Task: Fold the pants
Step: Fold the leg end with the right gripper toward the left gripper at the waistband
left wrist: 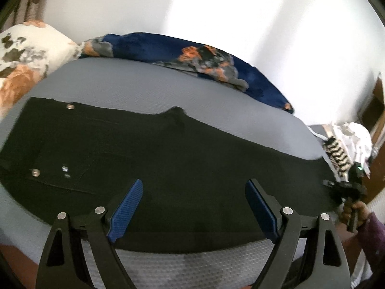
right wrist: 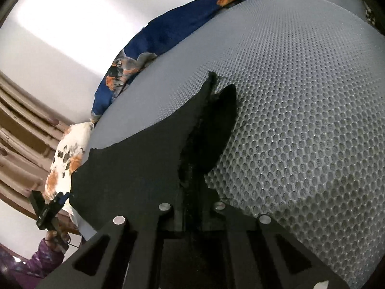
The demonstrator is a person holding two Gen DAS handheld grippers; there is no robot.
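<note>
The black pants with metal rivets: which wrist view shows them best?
The left wrist view: the black pants lie flat on the grey mesh mattress, waist to leg end visible under the open left gripper. The right wrist view shows only the leg end, pinched in the right gripper.

The pants [left wrist: 168, 159] lay flat across the bed [left wrist: 134, 84], stretched sideways in the left wrist view, waist end at the left, leg ends running off to the right. The left tool [left wrist: 193, 204] hovered over the near edge of the pants, its fingers spread apart above the cloth. At the far right sat the right tool [left wrist: 346, 187], at the leg ends. Behind the pants, along the wall [left wrist: 216, 12], lay a blanket [left wrist: 192, 53]; a pillow [left wrist: 21, 55] sat at the far left. A heap of clothes [left wrist: 346, 142] lay beyond the bed's right end.
</note>
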